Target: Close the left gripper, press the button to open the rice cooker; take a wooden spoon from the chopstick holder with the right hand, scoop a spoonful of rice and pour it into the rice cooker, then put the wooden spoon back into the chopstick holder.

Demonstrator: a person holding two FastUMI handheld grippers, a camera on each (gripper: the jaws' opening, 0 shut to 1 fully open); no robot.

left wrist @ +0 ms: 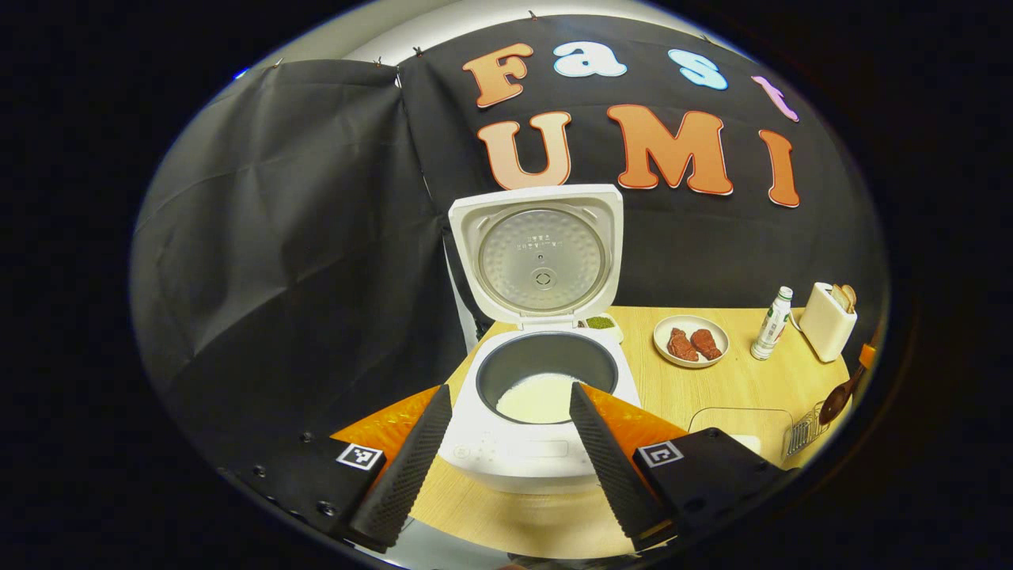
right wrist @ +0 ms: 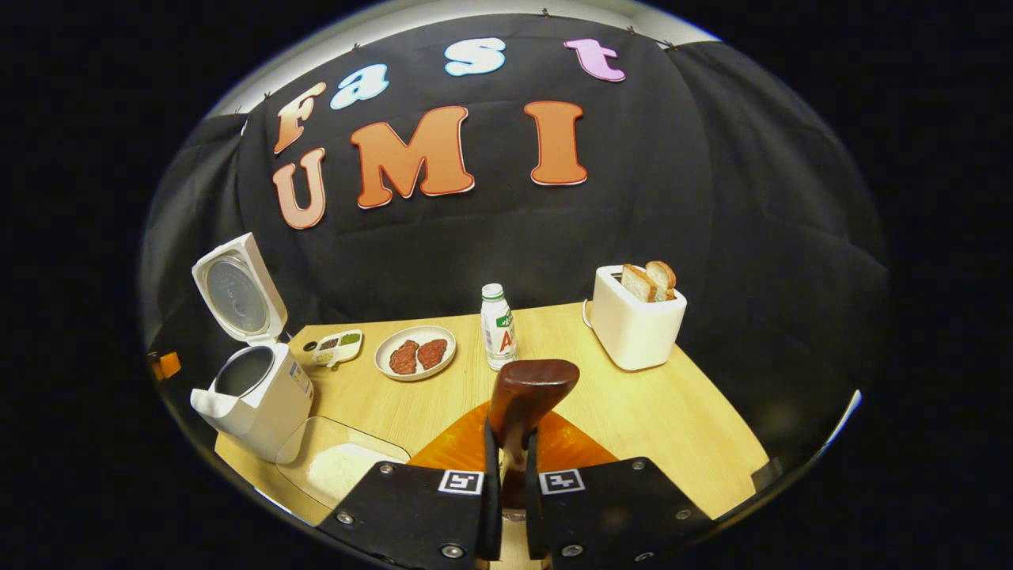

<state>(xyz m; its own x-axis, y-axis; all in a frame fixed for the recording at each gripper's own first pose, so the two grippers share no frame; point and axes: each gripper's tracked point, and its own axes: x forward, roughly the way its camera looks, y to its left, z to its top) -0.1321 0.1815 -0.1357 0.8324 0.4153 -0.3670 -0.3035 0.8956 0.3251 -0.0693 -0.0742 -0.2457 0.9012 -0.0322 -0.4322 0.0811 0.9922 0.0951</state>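
Observation:
The white rice cooker (left wrist: 546,463) stands with its lid (left wrist: 538,253) raised and white rice lying in the dark inner pot (left wrist: 546,372). My left gripper (left wrist: 510,392) is open just in front of it, one finger on each side of the pot and touching nothing. My right gripper (right wrist: 510,435) is shut on the handle of the brown wooden spoon (right wrist: 529,392), whose bowl stands up above the fingertips. In the left gripper view the wooden spoon (left wrist: 839,400) shows at the far right above a wire chopstick holder (left wrist: 803,431). The rice cooker (right wrist: 261,396) is far left of the right gripper.
A clear tray of rice (right wrist: 340,463) lies beside the cooker. On the wooden table (right wrist: 649,412) are a plate of meat (right wrist: 415,352), a small divided dish (right wrist: 336,347), a bottle (right wrist: 497,317) and a white toaster (right wrist: 637,321) with bread.

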